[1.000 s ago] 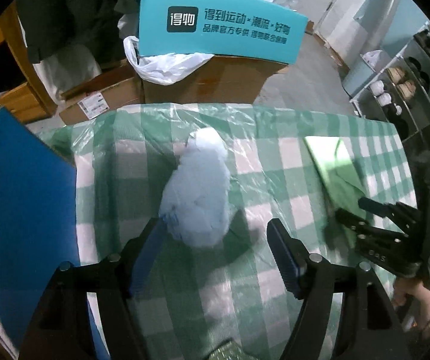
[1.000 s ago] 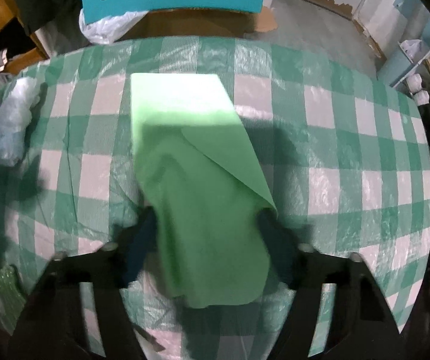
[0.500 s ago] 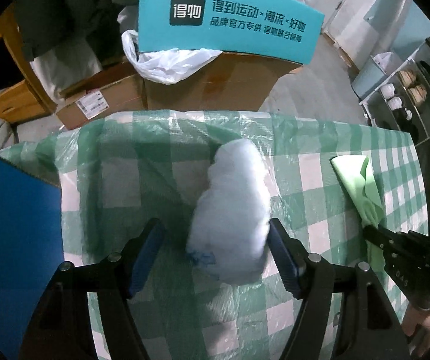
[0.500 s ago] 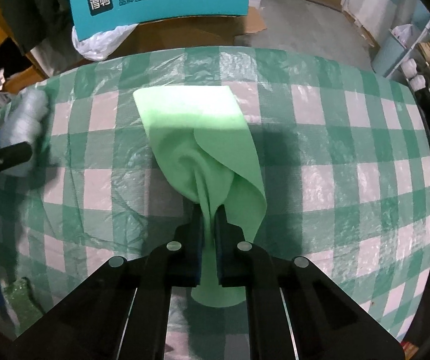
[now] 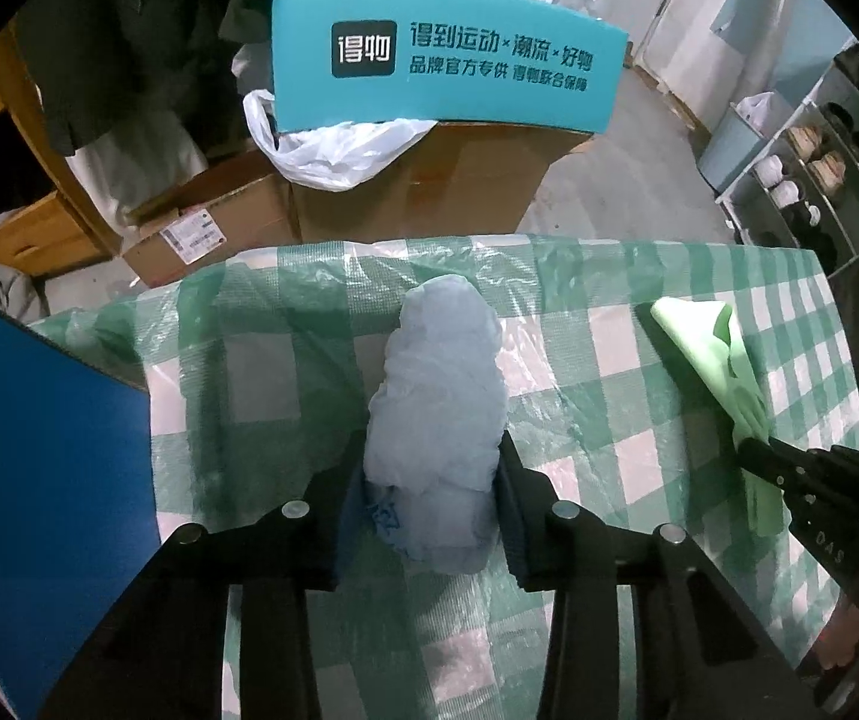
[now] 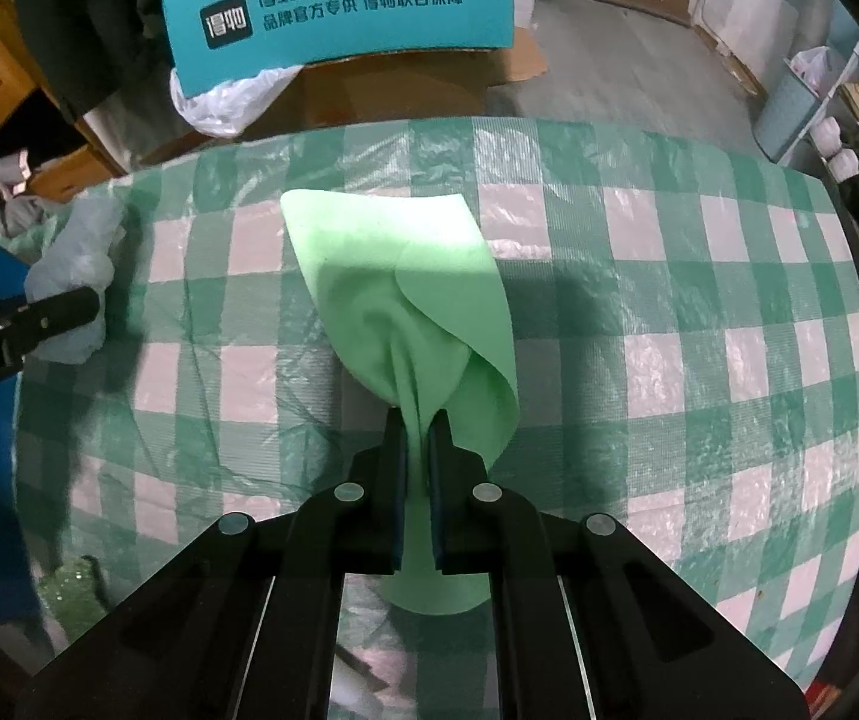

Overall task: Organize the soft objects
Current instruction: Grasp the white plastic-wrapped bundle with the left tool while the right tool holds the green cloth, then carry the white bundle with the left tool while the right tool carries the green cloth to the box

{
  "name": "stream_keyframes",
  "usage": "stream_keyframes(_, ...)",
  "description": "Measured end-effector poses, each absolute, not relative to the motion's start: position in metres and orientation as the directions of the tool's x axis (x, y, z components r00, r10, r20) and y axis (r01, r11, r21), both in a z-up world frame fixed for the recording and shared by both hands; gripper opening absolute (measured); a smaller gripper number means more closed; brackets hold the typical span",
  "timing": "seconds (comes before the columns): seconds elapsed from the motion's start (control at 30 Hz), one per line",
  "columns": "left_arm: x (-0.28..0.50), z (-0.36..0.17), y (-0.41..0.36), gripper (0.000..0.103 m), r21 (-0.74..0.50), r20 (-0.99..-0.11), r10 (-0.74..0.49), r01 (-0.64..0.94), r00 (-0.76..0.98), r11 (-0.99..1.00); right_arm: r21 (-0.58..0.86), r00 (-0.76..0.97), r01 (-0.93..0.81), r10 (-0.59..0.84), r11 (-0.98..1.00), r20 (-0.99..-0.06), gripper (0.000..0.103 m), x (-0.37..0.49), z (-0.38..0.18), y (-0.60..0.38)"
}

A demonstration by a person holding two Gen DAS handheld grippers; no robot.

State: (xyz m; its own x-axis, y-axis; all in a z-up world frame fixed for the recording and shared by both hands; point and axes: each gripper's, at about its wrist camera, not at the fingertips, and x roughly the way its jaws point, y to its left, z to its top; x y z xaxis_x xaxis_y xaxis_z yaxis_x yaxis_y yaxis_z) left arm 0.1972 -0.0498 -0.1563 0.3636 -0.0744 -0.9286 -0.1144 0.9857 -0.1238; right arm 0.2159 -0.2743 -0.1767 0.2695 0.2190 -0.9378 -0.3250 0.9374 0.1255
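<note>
One table (image 6: 699, 312) under a green-and-white checked plastic cover, wide bare squares to the right of centre, far edge rounding off toward the floor. Beyond that edge, a cardboard box (image 5: 459, 192) with a teal printed flap and a white plastic bag spilling over its rim. At the left edge, a blue board (image 5: 39, 480) close against the cover. Near mid-table, a green cloth (image 6: 411, 300), far corner flat on the cover, near end gathered and lifted, pinched tight between the nearly closed fingers of the right gripper (image 6: 416, 438). Toward the left edge, a pale blue crumpled plastic bundle (image 5: 441, 414), squeezed on both sides by the left gripper (image 5: 429, 468). Open cover between cloth and bundle.
</note>
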Motion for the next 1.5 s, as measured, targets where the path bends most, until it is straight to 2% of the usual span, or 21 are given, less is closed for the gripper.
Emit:
stream_keyframes(0.47, 0.165, -0.119, -0.062, 0.039, -0.104, -0.9, -0.071, -0.055, 0.43, 0.993, 0.152, 0.307, -0.34, 0.263, 0.928, -0.915, 0.005, 0.198, -0.147, -0.269)
stream_keyframes(1.5, 0.074, -0.044, -0.056, 0.039, -0.081, -0.841, -0.05, -0.033, 0.538, 0.996, 0.209, 0.38, -0.458, 0.402, 0.864, -0.833, 0.005, 0.124, -0.046, -0.235)
